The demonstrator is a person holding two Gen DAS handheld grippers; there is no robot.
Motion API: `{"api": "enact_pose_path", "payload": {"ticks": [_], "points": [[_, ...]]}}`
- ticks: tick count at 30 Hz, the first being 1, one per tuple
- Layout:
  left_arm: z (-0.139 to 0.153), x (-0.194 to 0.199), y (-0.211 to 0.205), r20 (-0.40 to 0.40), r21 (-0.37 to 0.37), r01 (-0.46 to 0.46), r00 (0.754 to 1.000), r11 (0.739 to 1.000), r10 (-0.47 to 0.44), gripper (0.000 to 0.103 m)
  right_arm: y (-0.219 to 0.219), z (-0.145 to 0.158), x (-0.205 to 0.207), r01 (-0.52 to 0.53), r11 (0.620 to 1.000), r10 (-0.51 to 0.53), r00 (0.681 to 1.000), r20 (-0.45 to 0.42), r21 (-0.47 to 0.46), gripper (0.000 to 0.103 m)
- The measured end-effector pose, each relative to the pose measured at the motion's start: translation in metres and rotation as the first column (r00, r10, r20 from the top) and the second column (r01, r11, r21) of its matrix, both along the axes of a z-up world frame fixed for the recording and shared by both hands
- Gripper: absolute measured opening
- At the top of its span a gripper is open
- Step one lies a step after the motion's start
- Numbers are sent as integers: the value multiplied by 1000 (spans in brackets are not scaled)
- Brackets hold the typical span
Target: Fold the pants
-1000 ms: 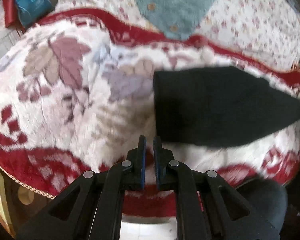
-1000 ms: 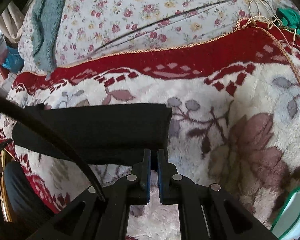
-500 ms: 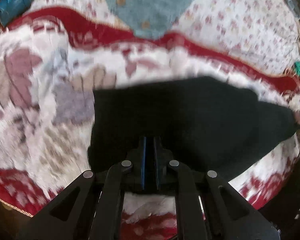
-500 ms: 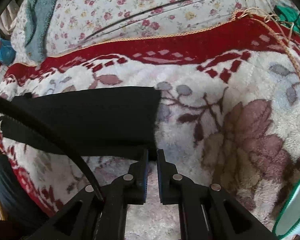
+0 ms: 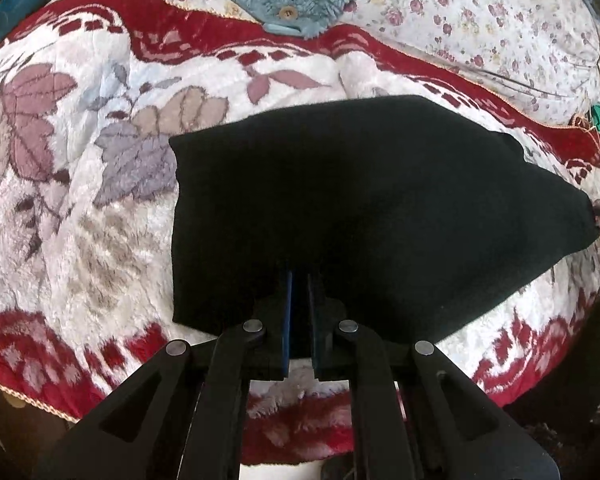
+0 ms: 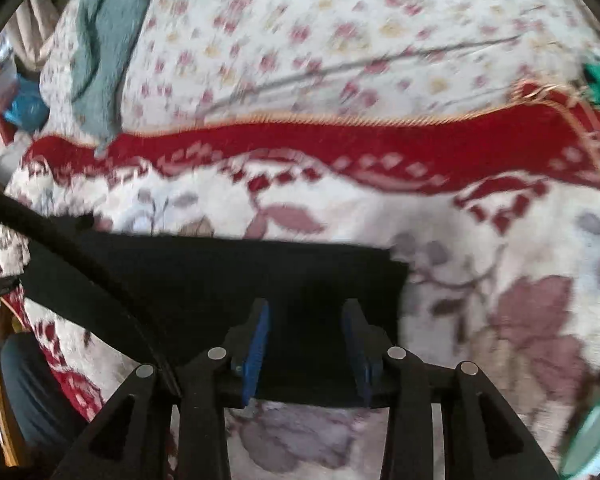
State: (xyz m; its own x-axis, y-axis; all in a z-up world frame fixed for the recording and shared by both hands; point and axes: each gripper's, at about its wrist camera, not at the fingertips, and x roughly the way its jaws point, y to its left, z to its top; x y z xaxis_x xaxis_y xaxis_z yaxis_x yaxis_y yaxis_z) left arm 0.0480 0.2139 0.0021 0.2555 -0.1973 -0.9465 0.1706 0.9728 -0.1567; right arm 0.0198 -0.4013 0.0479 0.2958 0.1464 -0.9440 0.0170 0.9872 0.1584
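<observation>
Spreading its fingers, the right gripper has slid in over the near edge of the black pants, cloth between the fingers but not pinched. The left gripper has come over them too, fingers together. Another fold looks close. The pants lie on the blanket, long axis left-right, tapering rightward.

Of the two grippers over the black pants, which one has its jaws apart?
The right gripper: its blue pads stand well apart and are opening over the near edge of the black pants. The left gripper is shut, pads nearly touching.
</observation>
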Motion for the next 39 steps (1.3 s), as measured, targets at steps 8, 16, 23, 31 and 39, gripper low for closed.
{"api": "enact_pose_path", "payload": {"ticks": [8,16,23,31,39], "points": [[42,9,-9,61,28,-2,998,1000,0,7,0,-16,-16,-32,999,35,994,-105,27,40],[7,42,-52,41,130,-31,999,991,26,7,-6,-24,-11,43,999,-39,994,-104,31,42],[30,47,-45,57,110,-39,998,993,33,7,-17,-5,-14,79,996,-78,996,-46,33,44],[-5,96,-38,34,107,-184,983,977,181,8,-20,-19,20,178,983,-178,984,-24,40,44],[9,91,-37,54,54,-252,967,966,249,8,-39,4,0,193,978,-194,981,7,79,44]]}}
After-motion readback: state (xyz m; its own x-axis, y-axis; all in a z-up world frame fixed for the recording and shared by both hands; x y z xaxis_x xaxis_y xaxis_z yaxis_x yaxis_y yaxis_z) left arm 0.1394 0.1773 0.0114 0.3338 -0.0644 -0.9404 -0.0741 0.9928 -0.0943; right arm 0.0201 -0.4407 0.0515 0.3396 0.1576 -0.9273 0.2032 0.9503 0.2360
